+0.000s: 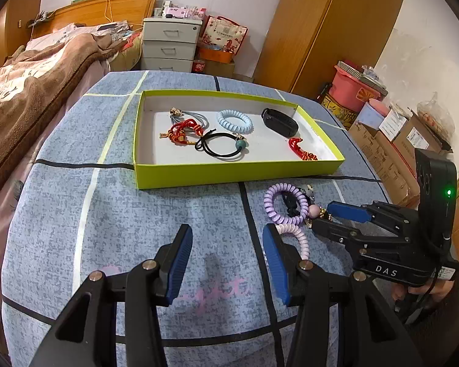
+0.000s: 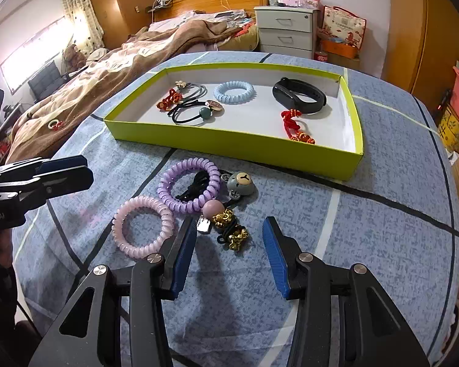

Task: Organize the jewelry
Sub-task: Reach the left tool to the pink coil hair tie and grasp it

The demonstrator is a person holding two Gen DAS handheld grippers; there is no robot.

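A yellow-green tray [image 1: 229, 175] [image 2: 229, 140] on the blue cloth holds a blue spiral band [image 2: 234, 92], a black wristband [image 2: 300, 95], red cords [image 2: 293, 127] and black hair ties [image 2: 195, 113]. In front of it lie a purple spiral band [image 2: 189, 189] [image 1: 286, 205], a pink spiral band [image 2: 142, 224], a bear-charm tie [image 2: 240, 183] and a gold-bead tie [image 2: 229, 229]. My right gripper [image 2: 229, 244] [image 1: 322, 218] is open, just short of the gold-bead tie. My left gripper [image 1: 228, 260] is open and empty over bare cloth, left of the loose pile.
A bed with a brown blanket [image 1: 30, 85] lies to the left. White drawers [image 1: 169, 44] and a wooden wardrobe [image 1: 330, 24] stand behind the table. Cardboard boxes [image 1: 388, 150] and a pink bin [image 1: 352, 88] are to the right.
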